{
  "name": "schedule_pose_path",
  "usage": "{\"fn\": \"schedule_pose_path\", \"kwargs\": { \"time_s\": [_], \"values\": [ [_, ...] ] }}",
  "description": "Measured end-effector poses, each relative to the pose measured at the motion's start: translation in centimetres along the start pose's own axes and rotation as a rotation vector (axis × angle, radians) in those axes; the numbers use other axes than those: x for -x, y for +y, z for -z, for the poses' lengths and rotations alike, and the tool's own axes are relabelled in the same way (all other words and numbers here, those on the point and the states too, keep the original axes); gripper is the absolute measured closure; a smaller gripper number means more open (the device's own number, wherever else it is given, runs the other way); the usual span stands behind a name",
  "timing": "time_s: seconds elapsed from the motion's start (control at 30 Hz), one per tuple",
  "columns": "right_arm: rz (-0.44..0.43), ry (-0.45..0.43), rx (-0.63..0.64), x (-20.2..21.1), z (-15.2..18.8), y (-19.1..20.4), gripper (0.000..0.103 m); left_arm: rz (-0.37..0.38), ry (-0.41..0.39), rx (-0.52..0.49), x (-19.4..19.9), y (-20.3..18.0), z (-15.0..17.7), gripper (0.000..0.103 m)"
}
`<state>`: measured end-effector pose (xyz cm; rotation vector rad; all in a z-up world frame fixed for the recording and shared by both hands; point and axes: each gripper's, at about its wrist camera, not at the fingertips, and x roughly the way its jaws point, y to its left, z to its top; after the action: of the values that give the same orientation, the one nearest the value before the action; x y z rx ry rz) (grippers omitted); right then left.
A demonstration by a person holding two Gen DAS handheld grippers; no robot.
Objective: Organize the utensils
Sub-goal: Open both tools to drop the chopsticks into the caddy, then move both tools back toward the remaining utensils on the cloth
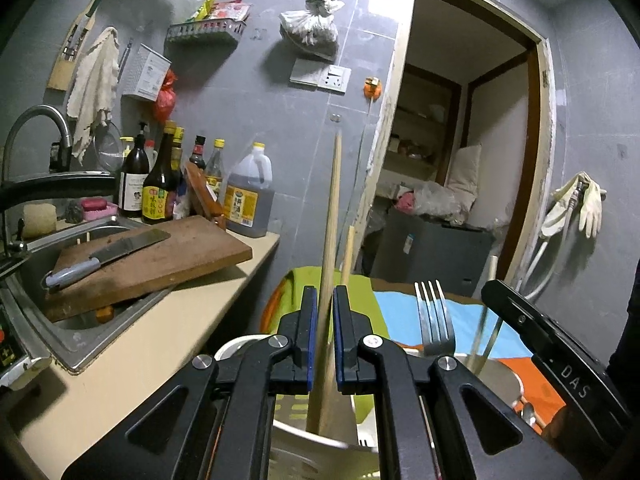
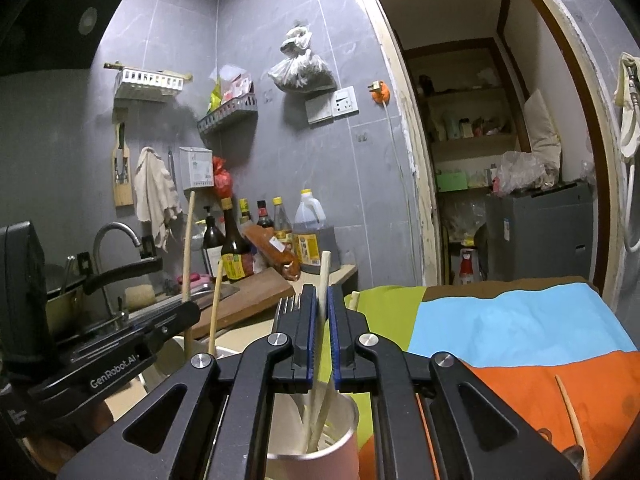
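In the left wrist view my left gripper [image 1: 325,296] is shut on a long wooden chopstick [image 1: 331,220]. The stick stands nearly upright, its lower end inside a white slotted holder [image 1: 304,452] below the jaws. A second wooden stick [image 1: 347,252] stands just behind. In the right wrist view my right gripper [image 2: 323,294] is shut on a pale chopstick [image 2: 325,268], whose lower end reaches into a pink, steel-lined cup [image 2: 320,466] holding other pale sticks. A steel fork [image 1: 434,320] stands tines up in that cup; its tines [image 2: 290,304] show beside the left finger.
A cleaver [image 1: 108,254] lies on a wooden cutting board [image 1: 180,256] across the sink [image 1: 80,340]. Sauce bottles [image 1: 160,184] line the wall. A green, blue and orange cloth [image 2: 520,332] covers the table, with a wooden spoon [image 2: 572,420] on it. An open doorway [image 1: 460,160] is behind.
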<state>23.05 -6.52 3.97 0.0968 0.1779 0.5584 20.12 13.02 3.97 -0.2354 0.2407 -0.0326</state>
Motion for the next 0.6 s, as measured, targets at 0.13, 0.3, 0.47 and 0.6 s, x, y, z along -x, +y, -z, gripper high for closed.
{"fn": "schedule_pose_path", "kwargs": {
  "time_s": [0.13,0.3,0.47,0.6],
  "values": [
    [-0.004,0.008,-0.005,0.4,-0.1,-0.2,0.096,0.013,0.013,-0.005,0.5,-0.2,0.0,0.092],
    [-0.007,-0.007,-0.001,1.4,-0.6,-0.4,0.081,0.034,0.005,0.018,1.2,-0.3,-0.5,0.075],
    [0.013,-0.029,0.032,2.9,-1.6,-0.7,0.073,0.045,-0.006,0.013,2.1,-1.2,-1.4,0.062],
    [0.026,-0.063,0.029,4.5,-2.6,-1.7,0.055,0.051,-0.026,0.002,2.8,-2.3,-1.9,0.05]
  ]
}}
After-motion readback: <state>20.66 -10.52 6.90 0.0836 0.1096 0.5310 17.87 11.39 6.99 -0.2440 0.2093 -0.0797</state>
